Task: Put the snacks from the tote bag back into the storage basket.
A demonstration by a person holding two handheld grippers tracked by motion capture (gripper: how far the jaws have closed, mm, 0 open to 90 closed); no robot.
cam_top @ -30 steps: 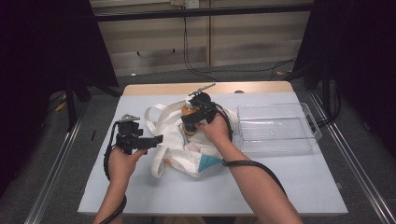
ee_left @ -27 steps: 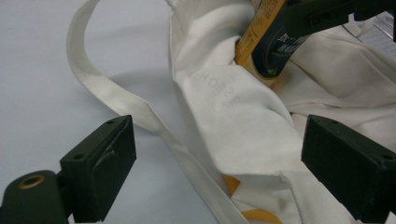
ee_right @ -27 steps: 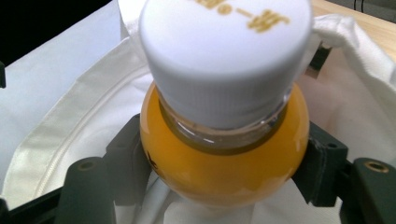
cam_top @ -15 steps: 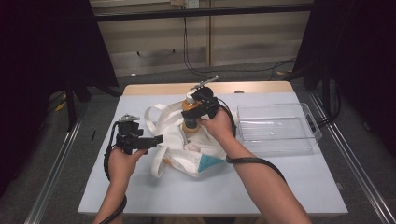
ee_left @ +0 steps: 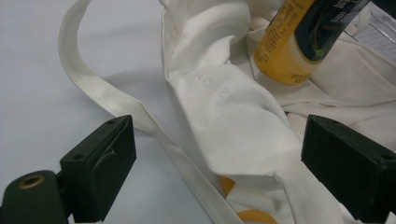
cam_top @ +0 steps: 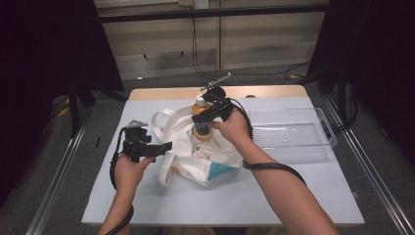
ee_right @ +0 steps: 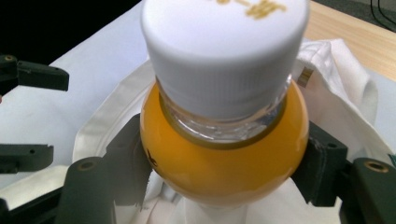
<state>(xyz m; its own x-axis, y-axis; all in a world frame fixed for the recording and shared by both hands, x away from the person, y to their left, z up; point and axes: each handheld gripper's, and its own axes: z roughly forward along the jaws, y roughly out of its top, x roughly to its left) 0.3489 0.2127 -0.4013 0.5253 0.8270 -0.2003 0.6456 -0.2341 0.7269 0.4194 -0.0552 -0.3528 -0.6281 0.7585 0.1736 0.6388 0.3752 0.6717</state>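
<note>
Bottle (cam_top: 201, 120): upright above bag (cam_top: 195, 152), counter centre, pinched by right tongs (ee_right: 224, 161). Left tongs (ee_left: 224, 172): spread over bag rim. Advice: lift straight, clear cloth, then tray (cam_top: 293, 134), counter's right edge.

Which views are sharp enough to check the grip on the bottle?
Right gripper view: the bottle is close and crisp between the pads, its cap slightly soft. Left gripper view: bag sharp. High view: dim, dark surroundings, right gripper small.
</note>
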